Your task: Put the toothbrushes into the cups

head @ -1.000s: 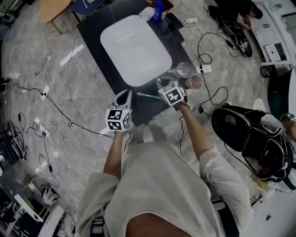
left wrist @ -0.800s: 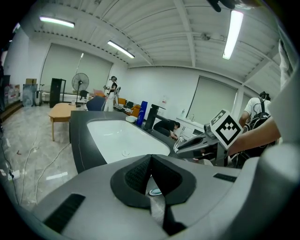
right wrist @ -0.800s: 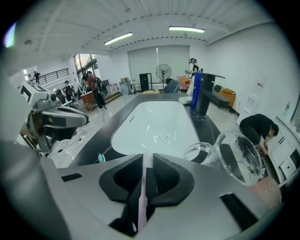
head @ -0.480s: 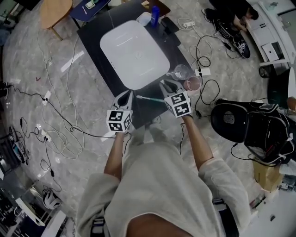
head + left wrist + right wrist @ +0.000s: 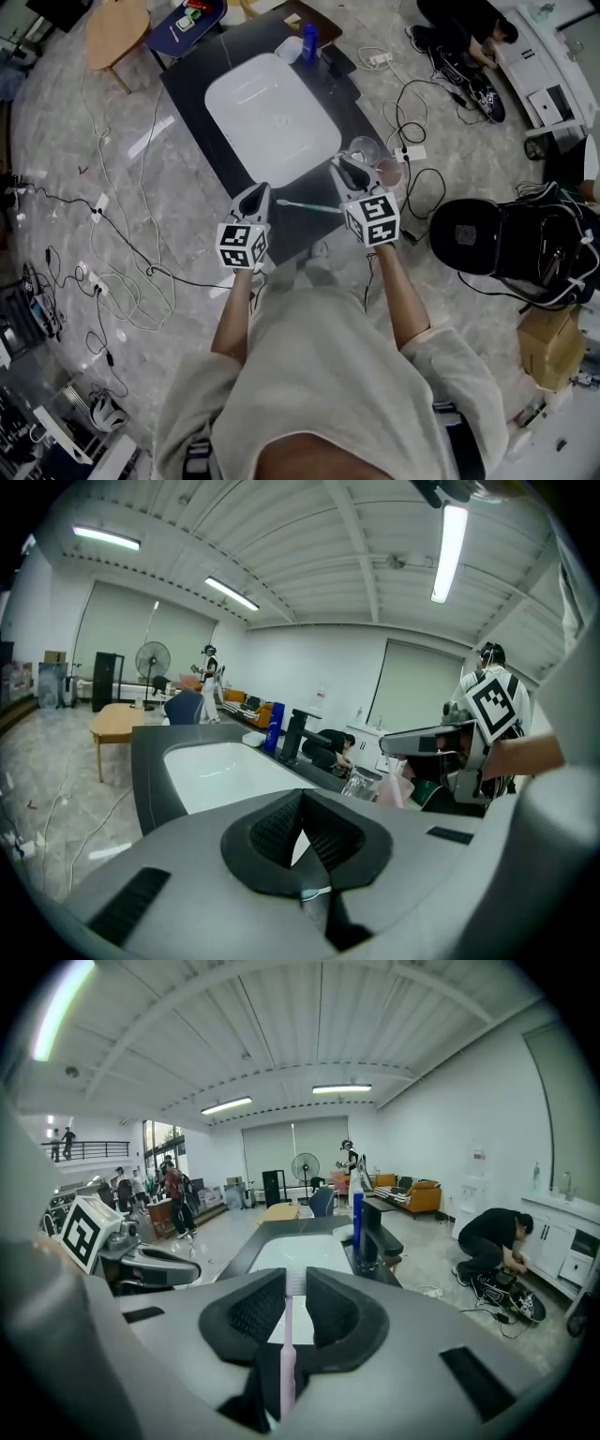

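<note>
My right gripper [image 5: 349, 174] hangs over the black counter's [image 5: 202, 80] near right corner, shut on a pink toothbrush [image 5: 287, 1335] that lies along its jaws. My left gripper [image 5: 255, 197] is at the near edge, shut. A white-and-green toothbrush [image 5: 309, 205] reaches from it towards the right gripper, and its end [image 5: 315, 892] shows at the base of the pads. A clear cup [image 5: 364, 148] and a pink cup [image 5: 389, 172] stand upright just beyond the right gripper, at the counter's right edge. Both cups [image 5: 361, 785] also appear in the left gripper view.
A white basin [image 5: 272, 112] fills the counter's middle, with a black tap [image 5: 375, 1232] and a blue bottle [image 5: 310, 37] at its far end. Cables and power strips [image 5: 410, 153] lie on the floor. A black bag [image 5: 506, 248] is at right, a wooden table [image 5: 117, 28] at far left.
My right gripper has risen with the pink toothbrush and tipped up towards level. The left gripper has lifted a little with its brush.
</note>
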Demonstrator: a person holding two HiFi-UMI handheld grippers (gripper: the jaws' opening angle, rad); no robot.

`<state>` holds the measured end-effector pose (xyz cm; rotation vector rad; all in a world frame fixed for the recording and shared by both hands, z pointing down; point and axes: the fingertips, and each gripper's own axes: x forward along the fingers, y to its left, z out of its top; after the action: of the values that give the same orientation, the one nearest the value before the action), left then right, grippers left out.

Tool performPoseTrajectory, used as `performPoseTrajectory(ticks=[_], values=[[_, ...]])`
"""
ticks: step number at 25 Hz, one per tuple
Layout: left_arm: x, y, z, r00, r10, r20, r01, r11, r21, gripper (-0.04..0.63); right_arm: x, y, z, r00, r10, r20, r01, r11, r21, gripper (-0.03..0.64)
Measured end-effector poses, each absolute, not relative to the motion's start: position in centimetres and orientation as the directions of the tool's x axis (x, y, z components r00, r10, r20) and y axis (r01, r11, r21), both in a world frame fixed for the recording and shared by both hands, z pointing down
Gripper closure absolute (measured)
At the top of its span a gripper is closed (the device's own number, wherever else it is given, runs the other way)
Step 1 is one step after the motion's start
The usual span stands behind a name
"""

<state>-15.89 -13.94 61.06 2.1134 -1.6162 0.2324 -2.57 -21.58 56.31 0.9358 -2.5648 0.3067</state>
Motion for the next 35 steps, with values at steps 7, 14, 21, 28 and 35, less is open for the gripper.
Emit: performPoseTrajectory(ticks=[7, 14, 21, 28, 35], values=[[-14.2, -15.0, 59.7, 0.319, -0.868, 0.381, -0.940, -0.237, 0.247, 0.569, -1.4, -23.0, 53.7, -0.700, -0.613, 0.366, -0.682, 0.727, -0.088, 0.536], [-12.0, -16.8, 59.1, 0.363, -0.858, 0.365, -0.926, -0.288, 0.244, 0.569, 1.8, -25.2, 51.2, -0.661, -0.683, 0.312, -0.732, 0.678, -0.069, 0.535], [-7.7, -18.7, 58.7, 0.444, -0.822, 0.356, -0.894, -0.377, 0.243, 0.569, 7.5, -27.1, 48.9, -0.580, -0.770, 0.266, -0.806, 0.589, -0.052, 0.536], [-4.8, -19.3, 59.0, 0.486, -0.794, 0.365, -0.873, -0.423, 0.243, 0.569, 10.7, -28.9, 47.6, -0.536, -0.812, 0.229, -0.839, 0.543, -0.039, 0.535], [-4.6, -19.6, 59.2, 0.475, -0.793, 0.382, -0.879, -0.412, 0.239, 0.569, 11.0, -30.3, 49.3, -0.536, -0.807, 0.249, -0.838, 0.543, -0.045, 0.535]])
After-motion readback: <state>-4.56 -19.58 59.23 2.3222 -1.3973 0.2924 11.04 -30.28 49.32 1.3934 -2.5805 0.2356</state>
